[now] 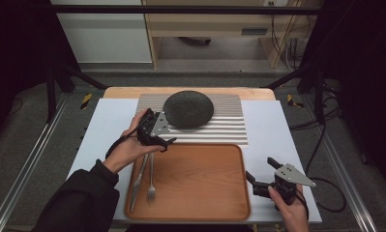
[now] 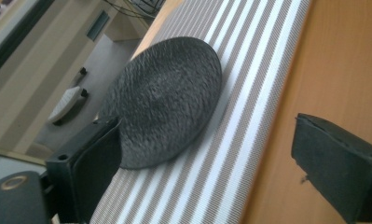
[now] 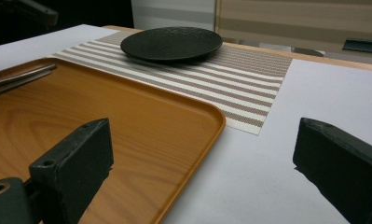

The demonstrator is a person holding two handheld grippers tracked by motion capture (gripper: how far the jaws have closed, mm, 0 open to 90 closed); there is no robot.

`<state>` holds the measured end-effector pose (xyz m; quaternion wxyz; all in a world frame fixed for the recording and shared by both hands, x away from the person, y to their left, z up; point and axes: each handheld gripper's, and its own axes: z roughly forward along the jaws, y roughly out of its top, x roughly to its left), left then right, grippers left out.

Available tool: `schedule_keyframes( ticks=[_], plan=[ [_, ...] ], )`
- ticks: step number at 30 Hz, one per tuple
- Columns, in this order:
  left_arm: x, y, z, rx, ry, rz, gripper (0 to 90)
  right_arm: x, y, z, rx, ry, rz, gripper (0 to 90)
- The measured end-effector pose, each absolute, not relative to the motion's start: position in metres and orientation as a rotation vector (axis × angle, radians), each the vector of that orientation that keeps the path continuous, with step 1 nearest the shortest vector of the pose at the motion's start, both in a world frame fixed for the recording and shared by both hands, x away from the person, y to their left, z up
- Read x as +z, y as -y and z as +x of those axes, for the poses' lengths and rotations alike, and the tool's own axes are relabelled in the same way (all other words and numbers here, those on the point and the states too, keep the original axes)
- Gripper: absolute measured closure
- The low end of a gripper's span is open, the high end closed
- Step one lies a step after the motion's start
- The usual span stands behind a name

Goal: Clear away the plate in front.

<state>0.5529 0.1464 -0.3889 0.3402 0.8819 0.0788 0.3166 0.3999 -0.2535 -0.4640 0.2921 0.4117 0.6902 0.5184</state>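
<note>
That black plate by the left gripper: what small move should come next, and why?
Probably ease the left gripper forward until the black plate's near rim sits between its open jaws. The jaws stand wide with nothing between them, beside the rim on the striped mat.

The left hand [image 1: 127,145] reaches forward with a dark sleeve on its arm. The left gripper [image 1: 164,133] lies tipped on its side, jaws wide apart and empty. The right hand [image 1: 289,205] stays low, and the right gripper [image 1: 260,169] points forward, jaws wide apart too.
</note>
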Motion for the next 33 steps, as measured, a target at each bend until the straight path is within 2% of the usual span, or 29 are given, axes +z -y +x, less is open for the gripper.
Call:
schedule_keyframes(
  ticks=[15,24,33],
  plan=[
    [-0.375,-0.128,0.586,0.923,0.016,2.307,13.0,-0.467,0.255,0.403,1.346,-1.856,1.124,5.3],
    [-0.39,-0.12,0.593,1.023,0.099,2.256,16.6,-0.47,0.258,0.397,1.35,-1.8,1.158,5.3],
    [-0.414,-0.114,0.594,1.013,0.178,2.331,17.7,-0.47,0.262,0.396,1.359,-1.767,1.185,5.3]
  ],
)
